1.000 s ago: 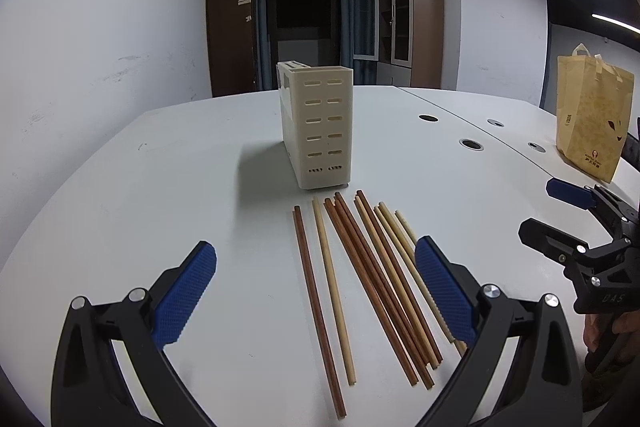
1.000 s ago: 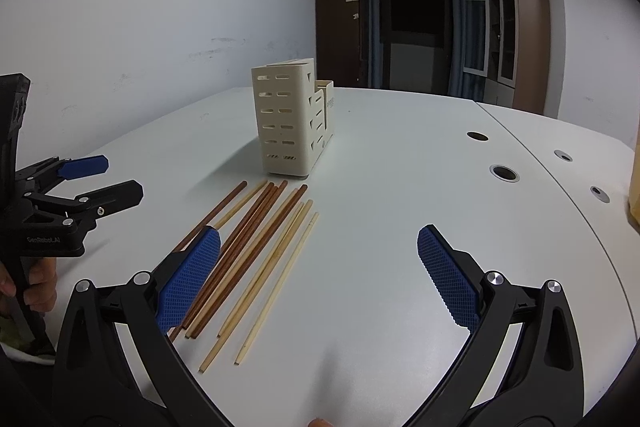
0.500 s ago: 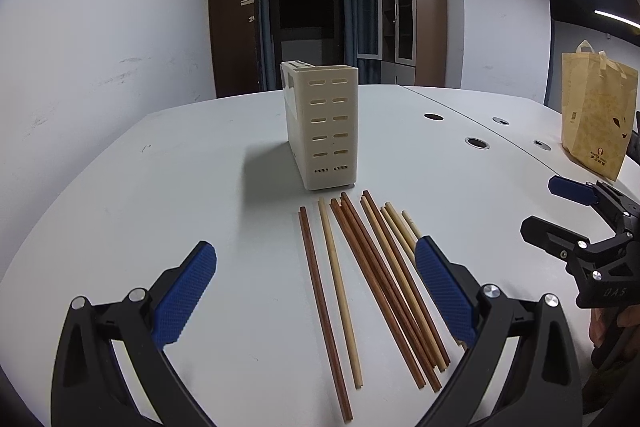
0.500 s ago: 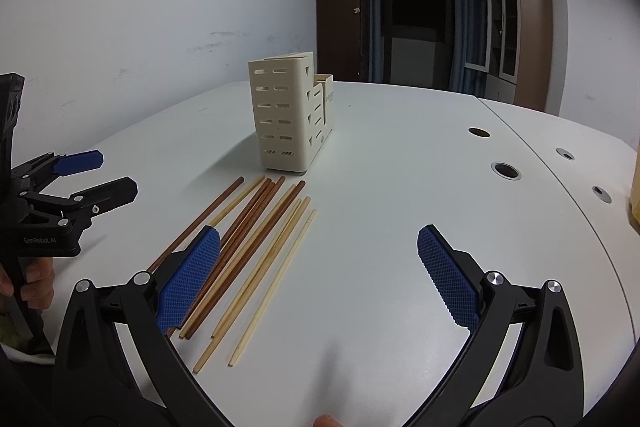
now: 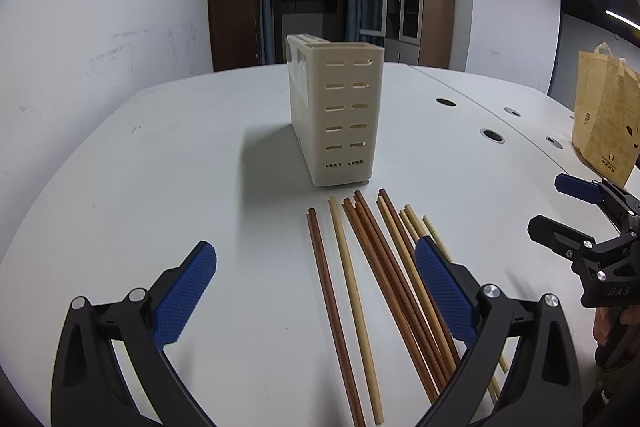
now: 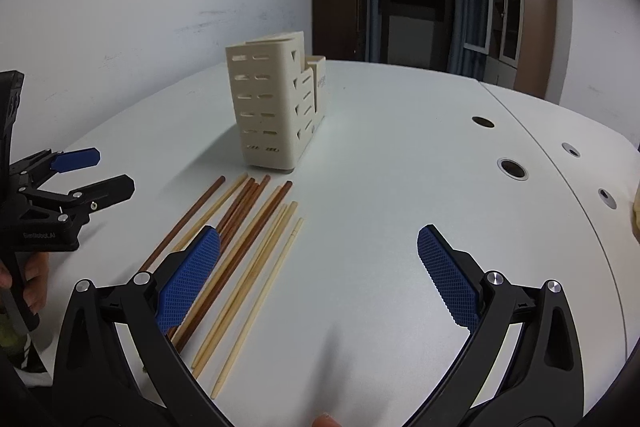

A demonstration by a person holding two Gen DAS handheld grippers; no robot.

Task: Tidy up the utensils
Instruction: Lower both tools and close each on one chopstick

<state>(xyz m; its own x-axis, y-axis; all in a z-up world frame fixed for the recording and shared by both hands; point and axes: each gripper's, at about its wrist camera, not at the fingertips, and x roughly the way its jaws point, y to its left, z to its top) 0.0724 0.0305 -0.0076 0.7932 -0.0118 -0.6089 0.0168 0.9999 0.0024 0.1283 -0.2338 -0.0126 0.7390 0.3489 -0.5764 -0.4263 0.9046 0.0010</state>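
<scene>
Several loose chopsticks [image 5: 376,283], some dark brown and some pale, lie side by side on the white table [image 5: 160,187], just in front of a cream slotted utensil holder [image 5: 340,115] that stands upright. My left gripper [image 5: 316,279] is open and empty, low over the near ends of the chopsticks. My right gripper [image 6: 320,255] is open and empty, to the right of the chopsticks [image 6: 240,243], with the holder [image 6: 272,107] beyond. Each gripper shows in the other's view: the right one [image 5: 560,207] and the left one [image 6: 96,171].
A yellow paper bag [image 5: 608,115] stands at the table's far right. Round cable holes [image 6: 512,169] run along the right side of the table. A white wall is on the left, and dark cabinets [image 5: 240,3] stand behind the table.
Both grippers have edged slightly forward, so the holder and chopsticks look a little closer. Nothing was grasped or moved.
</scene>
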